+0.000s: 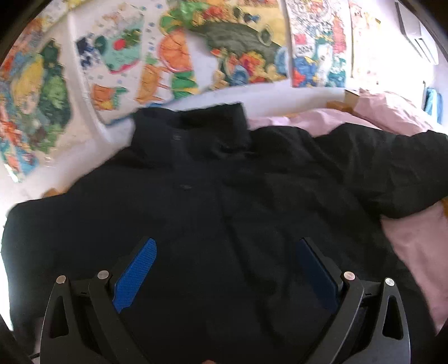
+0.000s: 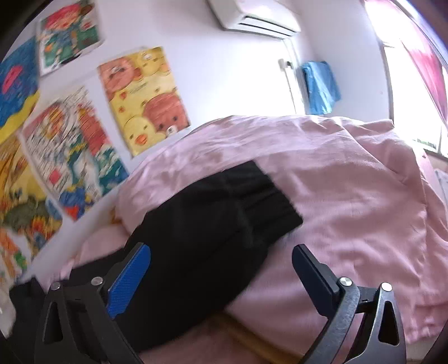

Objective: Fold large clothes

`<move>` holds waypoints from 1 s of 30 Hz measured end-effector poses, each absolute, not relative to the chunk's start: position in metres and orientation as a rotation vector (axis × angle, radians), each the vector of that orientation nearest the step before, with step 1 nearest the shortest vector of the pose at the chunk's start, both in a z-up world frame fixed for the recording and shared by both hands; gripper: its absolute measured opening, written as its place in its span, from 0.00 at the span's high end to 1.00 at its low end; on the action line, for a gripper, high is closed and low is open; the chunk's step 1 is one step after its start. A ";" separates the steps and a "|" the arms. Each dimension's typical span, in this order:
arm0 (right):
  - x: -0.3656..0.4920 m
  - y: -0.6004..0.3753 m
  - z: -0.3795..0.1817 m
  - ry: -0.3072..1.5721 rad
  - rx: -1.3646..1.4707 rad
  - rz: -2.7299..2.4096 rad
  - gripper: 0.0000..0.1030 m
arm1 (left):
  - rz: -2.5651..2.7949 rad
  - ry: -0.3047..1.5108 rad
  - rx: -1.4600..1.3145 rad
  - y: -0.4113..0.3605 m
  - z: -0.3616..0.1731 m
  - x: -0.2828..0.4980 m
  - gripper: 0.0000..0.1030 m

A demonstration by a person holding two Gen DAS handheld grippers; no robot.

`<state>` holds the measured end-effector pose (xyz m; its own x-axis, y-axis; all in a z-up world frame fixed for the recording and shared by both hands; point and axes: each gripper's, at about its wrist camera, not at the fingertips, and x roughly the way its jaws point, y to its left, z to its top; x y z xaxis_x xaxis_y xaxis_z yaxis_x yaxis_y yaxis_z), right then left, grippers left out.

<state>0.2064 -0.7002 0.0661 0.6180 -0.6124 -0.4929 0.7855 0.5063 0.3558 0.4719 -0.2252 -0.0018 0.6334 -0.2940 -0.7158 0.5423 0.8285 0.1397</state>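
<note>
Black jacket with a plain, unpatterned front and a ribbed black cuff, spread over pale pink bedding. Black gripper frames with 2 bright blue, finely textured pads on the left gripper and the same blue on the right gripper. White wall covered with many-coloured cartoon posters in orange, green, yellow, red and blue, 1 yellow with brown bears and yellow chicks; white air conditioner, blue cloth hanging.
</note>
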 end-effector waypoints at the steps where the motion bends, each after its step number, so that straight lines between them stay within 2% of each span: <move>1: 0.208 -0.706 0.064 0.325 0.603 -0.864 0.21 | -0.513 0.764 0.351 -0.229 -0.005 0.473 0.04; 2: 0.211 -0.713 0.060 0.329 0.629 -0.871 0.24 | -0.526 0.775 0.339 -0.230 -0.007 0.473 0.04; 3: 0.214 -0.716 0.056 0.331 0.645 -0.876 0.31 | -0.542 0.787 0.318 -0.230 -0.011 0.474 0.04; 4: 0.215 -0.717 0.054 0.331 0.645 -0.887 0.43 | -0.548 0.794 0.303 -0.229 -0.013 0.474 0.04; 6: 0.212 -0.713 0.054 0.273 0.633 -0.891 0.57 | -0.554 0.819 0.256 -0.223 -0.018 0.477 0.04; 7: 0.211 -0.709 0.057 0.242 0.611 -0.887 0.70 | -0.562 0.847 0.226 -0.218 -0.020 0.480 0.04; 10: 0.211 -0.690 0.070 0.131 0.565 -0.833 0.83 | -0.574 0.915 0.167 -0.205 -0.017 0.489 0.04; 15: 0.235 -0.609 0.111 -0.025 0.311 -0.646 0.85 | -0.591 0.878 0.053 -0.179 0.018 0.494 0.04; 19: 0.271 -0.525 0.130 -0.071 0.065 -0.468 0.86 | -0.642 0.799 -0.023 -0.161 0.056 0.491 0.04; 25: 0.327 -0.414 0.106 -0.023 -0.224 -0.243 0.88 | -0.826 0.715 -0.209 -0.147 0.100 0.487 0.04; 30: 0.351 -0.352 0.069 0.043 -0.366 -0.122 0.89 | -0.989 0.727 -0.359 -0.155 0.109 0.497 0.04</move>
